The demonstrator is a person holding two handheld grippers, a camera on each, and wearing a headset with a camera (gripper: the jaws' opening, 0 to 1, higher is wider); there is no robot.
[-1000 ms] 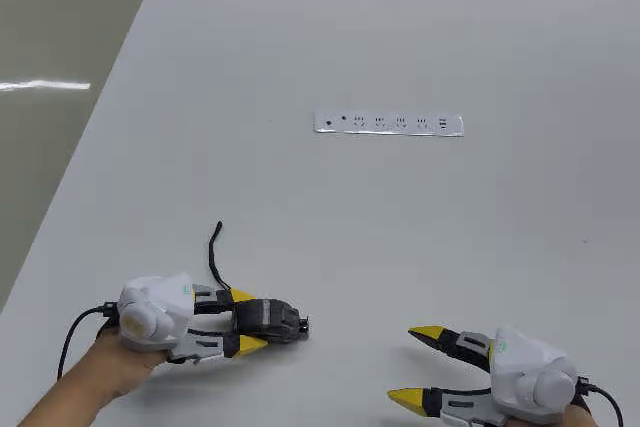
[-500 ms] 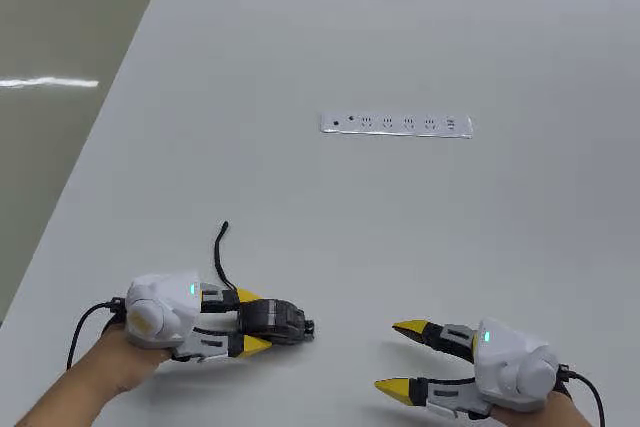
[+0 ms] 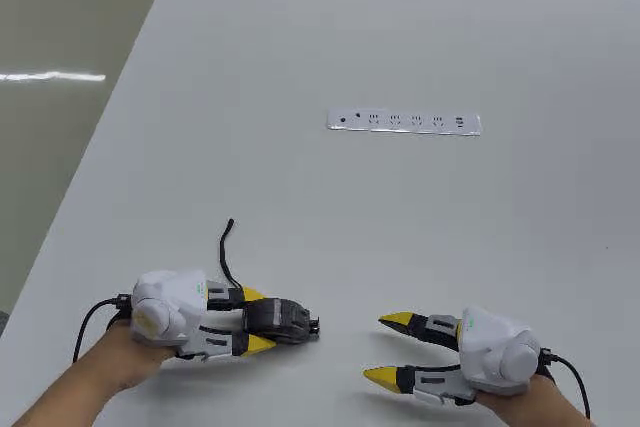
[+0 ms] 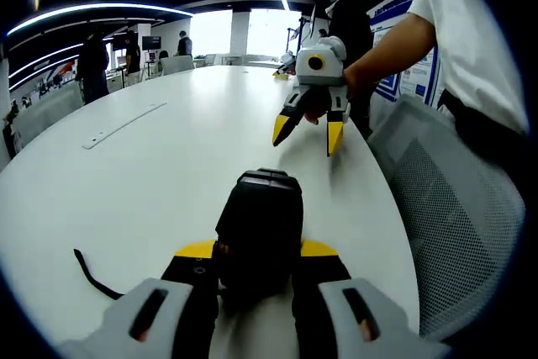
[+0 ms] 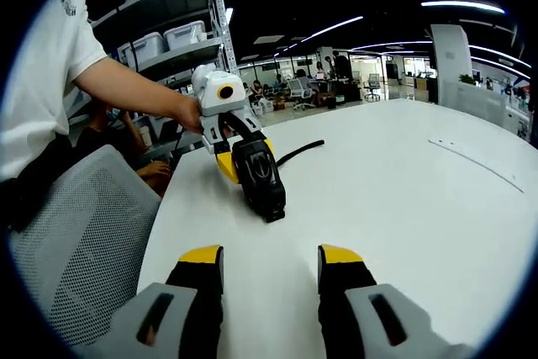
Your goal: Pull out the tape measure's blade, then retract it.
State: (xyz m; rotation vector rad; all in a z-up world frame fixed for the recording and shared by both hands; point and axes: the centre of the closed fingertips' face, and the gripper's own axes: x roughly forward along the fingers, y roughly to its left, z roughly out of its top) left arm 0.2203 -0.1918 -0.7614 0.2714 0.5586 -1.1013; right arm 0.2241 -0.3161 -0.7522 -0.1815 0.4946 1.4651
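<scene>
Okay, left gripper (image 3: 258, 320) clamped on the black tape measure (image 3: 282, 319), one yellow-tipped jaw on each side of the case, and the case rests on the white table (image 3: 400, 27) near its front edge. The case's front end pokes past the jaw tips and points at the right gripper (image 3: 378, 347). The blade's end tab (image 3: 314, 325) sits right at the case mouth. Right gripper's jaws are spread apart, nothing between them; it sits low over the table, a clear gap away from the tape measure, tips aimed back at it. The left gripper view shows the same case (image 4: 261, 216) wedged between the jaws and the right gripper (image 4: 307, 139) facing it with its jaws parted. A black strap (image 3: 225, 252) curls on the table just behind the left gripper. A white power strip (image 3: 404, 122) lies flat mid-table, well apart from both grippers. A grey mesh chair (image 4: 454, 208) stands by the table edge.
</scene>
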